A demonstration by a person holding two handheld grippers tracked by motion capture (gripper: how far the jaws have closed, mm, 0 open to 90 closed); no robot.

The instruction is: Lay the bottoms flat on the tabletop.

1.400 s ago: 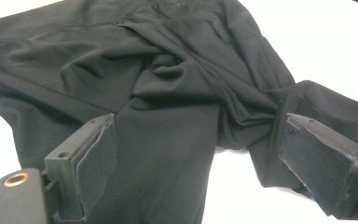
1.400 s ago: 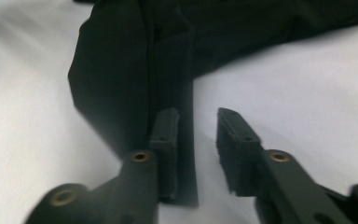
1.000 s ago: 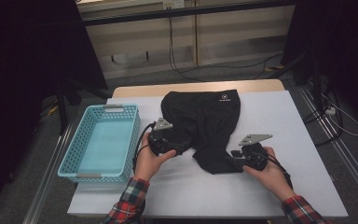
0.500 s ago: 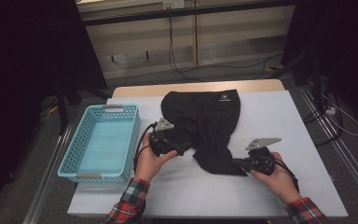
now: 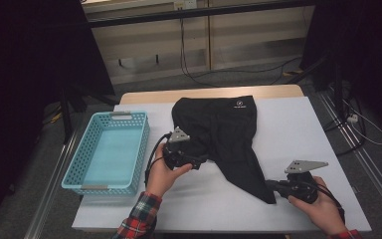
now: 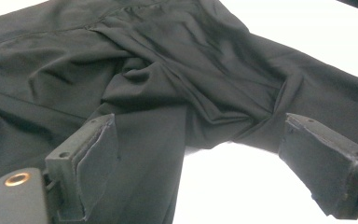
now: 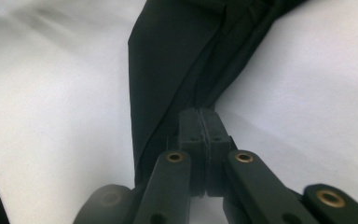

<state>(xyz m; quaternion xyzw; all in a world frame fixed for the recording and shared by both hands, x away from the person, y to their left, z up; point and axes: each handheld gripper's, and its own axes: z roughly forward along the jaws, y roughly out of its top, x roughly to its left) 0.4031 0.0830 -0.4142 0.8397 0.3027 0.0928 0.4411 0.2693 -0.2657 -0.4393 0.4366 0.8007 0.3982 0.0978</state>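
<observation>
Black shorts (image 5: 224, 134) lie mid-frame on the tabletop (image 5: 303, 124). Right tool (image 5: 273, 186), lower right, clenched on a leg hem; left tool (image 5: 201, 162) released at the crotch. Step: spreading; next, probably pull that leg flat.

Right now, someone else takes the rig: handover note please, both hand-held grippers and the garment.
Right hand-held gripper: shut on the near tip of the black garment, drawn out toward the near right of the table. Its jaws have just been closing, cloth between them.
Left hand-held gripper: open, jaws wide at the garment's left edge, cloth lying between them, not pinched.
Garment: spread mid-table, logo end far, one part stretched to a point.
Basket: at the left, nothing in it.
Done: one corner gripped and drawn out.
Left: probably close the left gripper on its edge, then fold or lift; the garment is not in the basket.
</observation>
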